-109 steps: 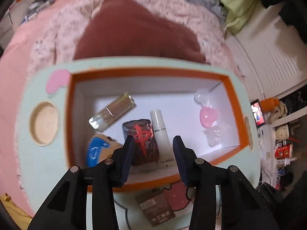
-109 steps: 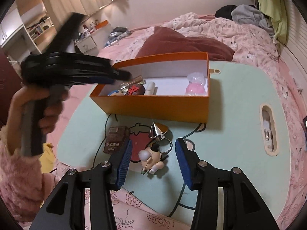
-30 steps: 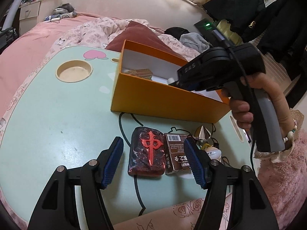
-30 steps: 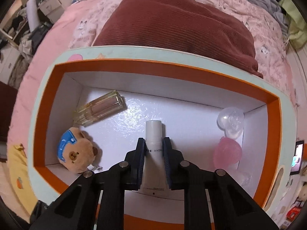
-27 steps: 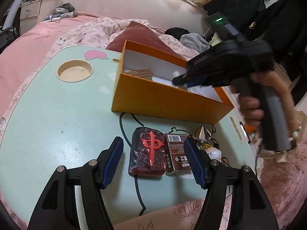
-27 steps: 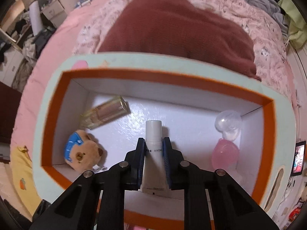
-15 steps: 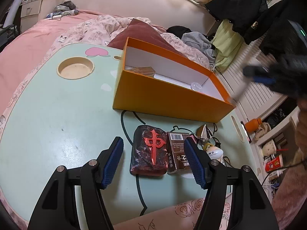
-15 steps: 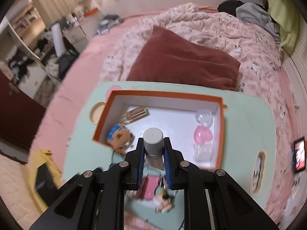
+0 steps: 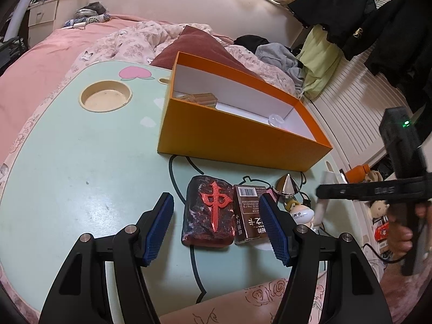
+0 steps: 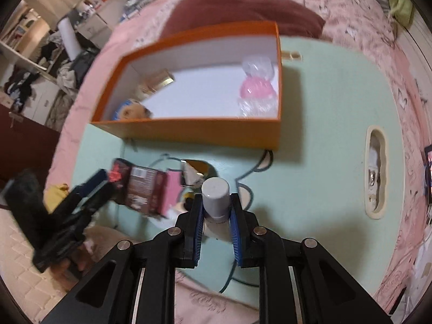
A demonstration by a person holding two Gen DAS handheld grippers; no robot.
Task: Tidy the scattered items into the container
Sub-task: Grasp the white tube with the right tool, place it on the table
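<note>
The orange box (image 9: 243, 145) stands on the mint table (image 9: 81, 162); it also shows in the right wrist view (image 10: 194, 128). My left gripper (image 9: 216, 226) is open and empty, low over the table, with the dark red mahjong-tile block (image 9: 209, 213) and a brown carton (image 9: 247, 214) between its fingers' line. My right gripper (image 10: 216, 216) is shut on a white tube (image 10: 215, 198), held above the table in front of the box. In the left wrist view the tube (image 9: 325, 197) shows at the right. The box holds a bear (image 10: 132, 112), a gold bottle (image 10: 156, 81) and pink and clear balls (image 10: 255, 90).
A silver cone (image 9: 288, 187) and a small toy (image 9: 299, 212) lie right of the carton. A round cup recess (image 9: 105, 98) sits at the table's left, an oval slot (image 10: 375, 172) at its right. Bedding and a maroon cushion (image 10: 243, 8) lie behind.
My right gripper has lifted the white tube out of the box and pulled back to the table's front right. My left gripper has stayed still over the mahjong block.
</note>
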